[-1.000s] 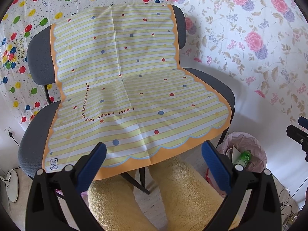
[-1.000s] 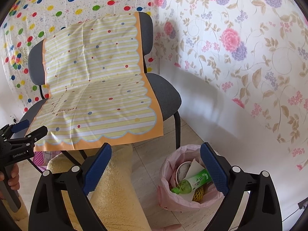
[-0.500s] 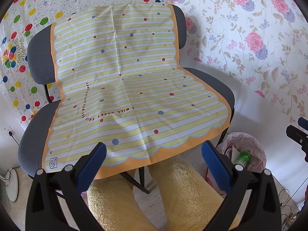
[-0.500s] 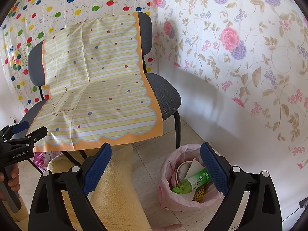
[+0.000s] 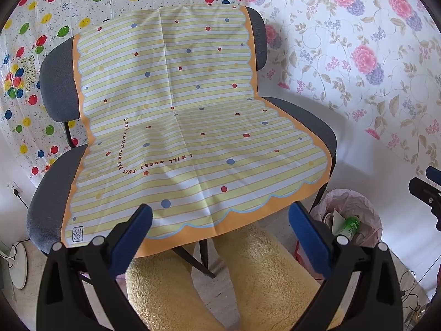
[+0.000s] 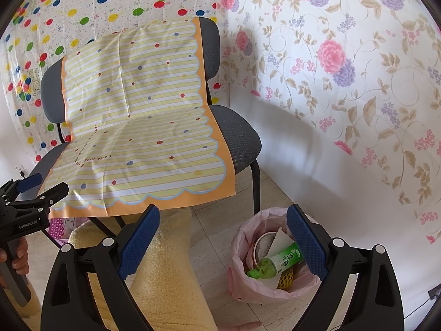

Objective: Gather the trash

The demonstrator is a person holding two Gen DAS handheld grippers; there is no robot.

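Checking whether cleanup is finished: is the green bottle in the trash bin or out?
In: the green bottle lies tilted inside the pink-lined trash bin.

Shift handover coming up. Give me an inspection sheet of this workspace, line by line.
Surface: striped sheet draped over grey chair; nothing seen on it.
Job's things: pink-lined bin on the floor holds a green bottle, paper and a cup.
Clutter: nothing seen loose on the tiles.
Grippers: left gripper and right gripper both open, empty.
Cables: plug and cord at the wall socket.
Surroundings: floral and balloon wall coverings; fuzzy yellow legs below.
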